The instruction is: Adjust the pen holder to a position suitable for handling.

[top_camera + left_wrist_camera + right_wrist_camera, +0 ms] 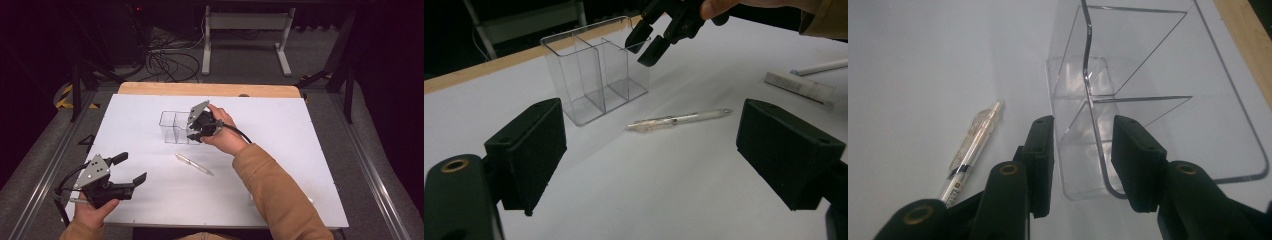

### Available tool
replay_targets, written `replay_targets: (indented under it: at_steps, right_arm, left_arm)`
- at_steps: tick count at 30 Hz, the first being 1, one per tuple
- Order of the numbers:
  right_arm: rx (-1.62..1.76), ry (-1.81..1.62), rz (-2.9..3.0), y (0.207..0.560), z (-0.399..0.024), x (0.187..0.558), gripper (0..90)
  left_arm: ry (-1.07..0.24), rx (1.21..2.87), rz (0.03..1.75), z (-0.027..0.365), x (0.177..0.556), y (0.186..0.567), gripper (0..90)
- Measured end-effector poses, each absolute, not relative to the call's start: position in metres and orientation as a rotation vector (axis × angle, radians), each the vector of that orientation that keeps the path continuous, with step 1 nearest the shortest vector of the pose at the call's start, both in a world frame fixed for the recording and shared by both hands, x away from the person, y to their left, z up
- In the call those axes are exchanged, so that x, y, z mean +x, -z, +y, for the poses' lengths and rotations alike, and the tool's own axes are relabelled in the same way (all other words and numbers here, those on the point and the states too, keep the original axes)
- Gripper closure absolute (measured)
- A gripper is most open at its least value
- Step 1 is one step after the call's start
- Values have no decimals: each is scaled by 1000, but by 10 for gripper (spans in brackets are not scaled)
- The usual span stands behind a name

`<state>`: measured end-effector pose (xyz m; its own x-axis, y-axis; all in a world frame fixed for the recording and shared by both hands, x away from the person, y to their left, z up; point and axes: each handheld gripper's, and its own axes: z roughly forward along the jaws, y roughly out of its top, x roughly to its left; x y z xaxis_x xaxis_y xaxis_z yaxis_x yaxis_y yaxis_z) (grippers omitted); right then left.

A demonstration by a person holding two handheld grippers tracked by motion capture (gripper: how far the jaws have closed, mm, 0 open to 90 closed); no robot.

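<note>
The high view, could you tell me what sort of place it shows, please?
Probably a lab or recording workshop, not a home: a white-covered table on a grey floor with dark surroundings, loose cables behind it, and a bare white metal stand.

Both forearms wear tan-brown sleeves (pixel 272 192). The left gripper (pixel 131 170) and the right gripper (pixel 196 134) are black, each topped by a grey three-cornered plate dotted with screws, with a black cable trailing off. Brass-ringed holes sit behind the flat rectangular pads (pixel 787 150).
</note>
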<state>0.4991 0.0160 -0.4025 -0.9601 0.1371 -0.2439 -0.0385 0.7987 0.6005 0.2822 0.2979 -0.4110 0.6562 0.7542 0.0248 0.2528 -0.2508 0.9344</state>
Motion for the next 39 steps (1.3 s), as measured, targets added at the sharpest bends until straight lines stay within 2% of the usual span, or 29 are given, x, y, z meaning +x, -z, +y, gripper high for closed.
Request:
replay_targets:
  at_steps: [9,13,19,22,31,39]
  right_arm:
    - [73,-812,2718,407,27,503,668]
    - [72,-780,2727,409,30,502,764]
    - [50,-762,2759,407,30,502,815]
    - [29,-766,2790,406,30,501,876]
    - [79,-760,2816,399,20,500,875]
    - [5,-787,2812,375,-14,491,876]
  left_arm:
    - [-585,1807,808,298,282,412,135]
    - [-587,1809,806,298,282,412,135]
    - [-587,1809,807,299,282,412,135]
    - [-589,1811,806,299,283,412,135]
    - [-581,1807,811,299,282,413,135]
    - [-583,1809,810,298,282,413,135]
